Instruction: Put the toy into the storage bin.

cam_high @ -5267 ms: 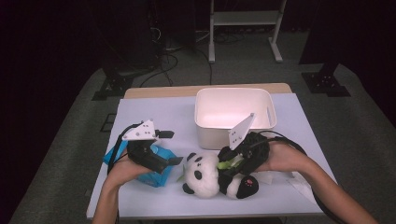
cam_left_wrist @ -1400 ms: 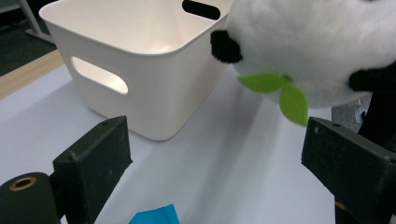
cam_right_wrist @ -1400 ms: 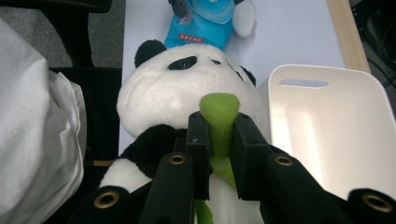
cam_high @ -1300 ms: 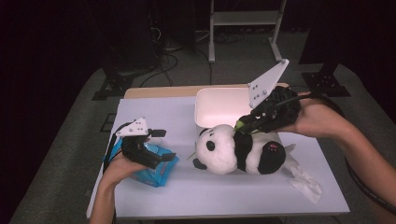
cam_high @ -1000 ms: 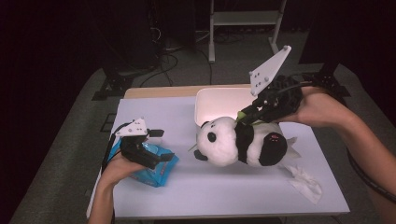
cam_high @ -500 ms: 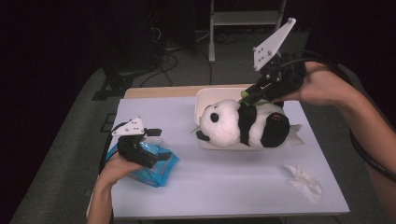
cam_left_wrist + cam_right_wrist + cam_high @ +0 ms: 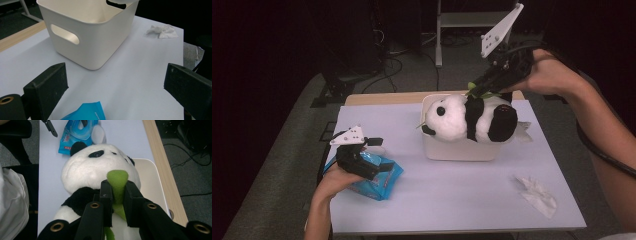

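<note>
Panda up by its green leaf, hanging right over the white bin!

Right gripper (image 7: 117,192) is clamped on the green leaf (image 7: 118,185), and its own view gives what the high view can't: both black jaws pinching that felt strip tight, the plush panda (image 7: 92,172) dangling below with its face turned toward the blue packet (image 7: 75,135). From the high view, the right gripper (image 7: 484,90) rides high at the far edge and the panda (image 7: 469,117) lies sideways across the rim of the white bin (image 7: 462,150); touching or just above, can't tell. Left gripper (image 7: 369,162) rests over the blue packet (image 7: 379,180), and its own view shows the jaws spread wide, nothing between them, the bin's handle cut-out (image 7: 65,34) ahead. Crumpled tissue (image 7: 537,192) sits well apart, near the right corner.
</note>
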Tool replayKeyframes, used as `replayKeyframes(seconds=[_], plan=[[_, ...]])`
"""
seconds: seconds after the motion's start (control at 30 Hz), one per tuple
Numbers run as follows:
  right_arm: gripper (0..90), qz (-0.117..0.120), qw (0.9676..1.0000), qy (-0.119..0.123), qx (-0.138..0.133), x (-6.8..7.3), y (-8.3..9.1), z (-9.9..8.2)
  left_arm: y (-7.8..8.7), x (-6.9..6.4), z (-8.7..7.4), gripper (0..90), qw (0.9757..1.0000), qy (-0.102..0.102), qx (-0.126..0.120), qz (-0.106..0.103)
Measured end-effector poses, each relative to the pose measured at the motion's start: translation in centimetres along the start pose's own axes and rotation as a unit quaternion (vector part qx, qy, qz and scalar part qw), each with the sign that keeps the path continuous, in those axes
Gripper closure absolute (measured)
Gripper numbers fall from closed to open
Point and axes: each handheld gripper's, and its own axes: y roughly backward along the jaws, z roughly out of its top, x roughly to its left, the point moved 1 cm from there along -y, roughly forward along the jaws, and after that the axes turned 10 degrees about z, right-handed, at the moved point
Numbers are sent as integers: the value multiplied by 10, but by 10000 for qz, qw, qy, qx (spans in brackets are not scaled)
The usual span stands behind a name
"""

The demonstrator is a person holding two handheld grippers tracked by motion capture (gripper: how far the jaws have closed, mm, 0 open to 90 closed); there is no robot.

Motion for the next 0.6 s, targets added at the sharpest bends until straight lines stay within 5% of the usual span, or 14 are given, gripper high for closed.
replayKeyframes(seconds=[0.6], plan=[[781,96,9997,-220,4,-58,-26,-9,8,2,0,39,9999,61,-101,98]])
